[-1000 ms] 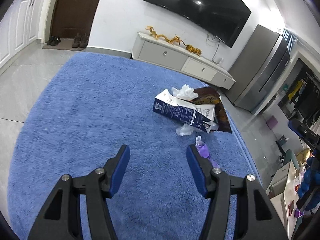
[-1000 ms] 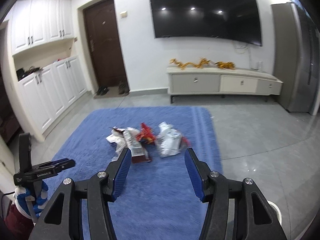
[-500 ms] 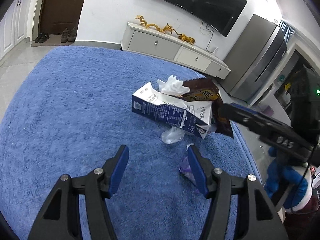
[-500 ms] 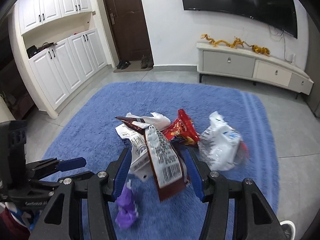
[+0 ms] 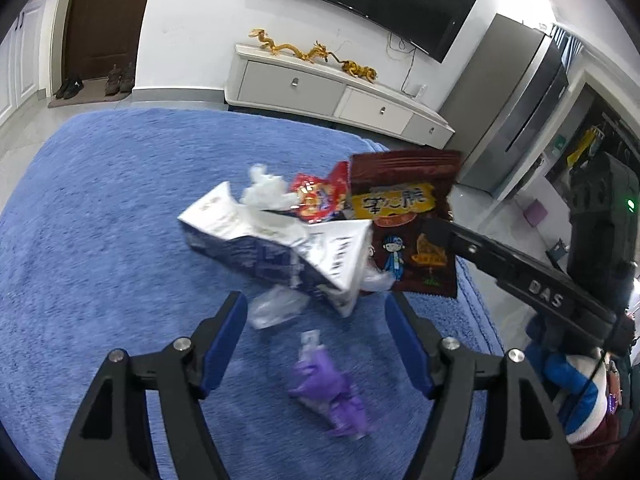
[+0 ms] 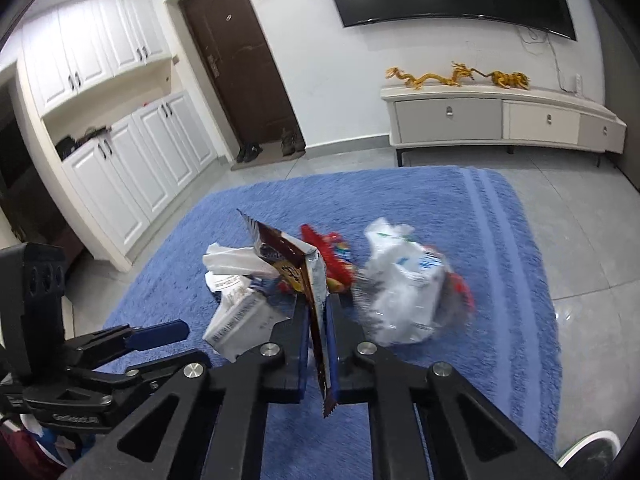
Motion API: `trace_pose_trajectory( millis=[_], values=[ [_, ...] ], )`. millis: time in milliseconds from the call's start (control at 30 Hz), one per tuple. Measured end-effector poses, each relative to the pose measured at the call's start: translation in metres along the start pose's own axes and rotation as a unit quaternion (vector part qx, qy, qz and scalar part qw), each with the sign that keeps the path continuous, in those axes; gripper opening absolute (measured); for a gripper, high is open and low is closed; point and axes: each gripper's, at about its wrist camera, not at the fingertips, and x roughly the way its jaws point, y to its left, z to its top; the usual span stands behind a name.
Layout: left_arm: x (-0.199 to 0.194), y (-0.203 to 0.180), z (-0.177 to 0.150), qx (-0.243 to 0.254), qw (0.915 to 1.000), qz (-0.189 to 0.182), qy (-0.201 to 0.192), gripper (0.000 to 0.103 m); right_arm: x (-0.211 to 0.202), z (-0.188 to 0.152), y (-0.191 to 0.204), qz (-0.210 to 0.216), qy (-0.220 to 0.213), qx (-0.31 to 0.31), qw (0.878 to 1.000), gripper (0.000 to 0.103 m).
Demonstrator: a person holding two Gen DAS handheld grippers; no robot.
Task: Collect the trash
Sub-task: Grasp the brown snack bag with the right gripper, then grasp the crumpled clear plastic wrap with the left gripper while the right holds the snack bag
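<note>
The right gripper [image 6: 318,354] pinches the brown snack bag [image 6: 316,292] by one thin edge; it may slip onto the carton [image 6: 240,318] while the left gripper [image 5: 316,340] gapes empty just beside the carton

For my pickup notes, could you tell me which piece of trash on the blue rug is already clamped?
The dark brown foil snack packet, pinched upright by the right hand-held gripper; the other litter lies loose.

Snack wrappers [image 5: 316,200], carton [image 5: 276,248] litter blue rug [image 5: 100,208].

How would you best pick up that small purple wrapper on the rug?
Come from above with the open left gripper. The purple wrapper lies crumpled, alone on the blue rug. Its bunched middle stands up enough to pinch, probably across the narrow way.
</note>
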Motion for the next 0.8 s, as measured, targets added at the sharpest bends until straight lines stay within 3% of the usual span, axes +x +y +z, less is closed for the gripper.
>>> trace_pose_trajectory(
  millis=[133, 267, 400, 533, 633, 800],
  values=[
    [0.012, -0.016, 0.01, -0.014, 0.9992, 0.038, 0.0, 0.07, -0.021, -0.005, -0.021, 0.003, -0.023, 0.024, 0.999, 0.007],
    [0.023, -0.025, 0.02, -0.059, 0.9944, 0.088, 0.004, 0.07, -0.036, -0.009, -0.037, 0.005, -0.038, 0.039, 0.999, 0.007],
    [0.041, -0.036, 0.026, -0.084, 0.9836, 0.16, 0.003, 0.071, -0.048, -0.018, -0.055, 0.015, -0.048, 0.059, 0.997, 0.007],
    [0.061, -0.037, 0.028, -0.121, 0.9706, 0.208, 0.013, 0.071, -0.056, -0.026, -0.064, 0.015, -0.054, 0.067, 0.996, 0.007],
    [0.07, -0.032, 0.028, -0.144, 0.9661, 0.213, 0.016, 0.071, -0.065, -0.032, -0.07, 0.011, -0.057, 0.07, 0.996, 0.007],
    [0.066, -0.033, 0.024, -0.154, 0.9665, 0.205, 0.01, 0.071, -0.073, -0.039, -0.072, 0.005, -0.062, 0.074, 0.995, 0.007]
  ],
)
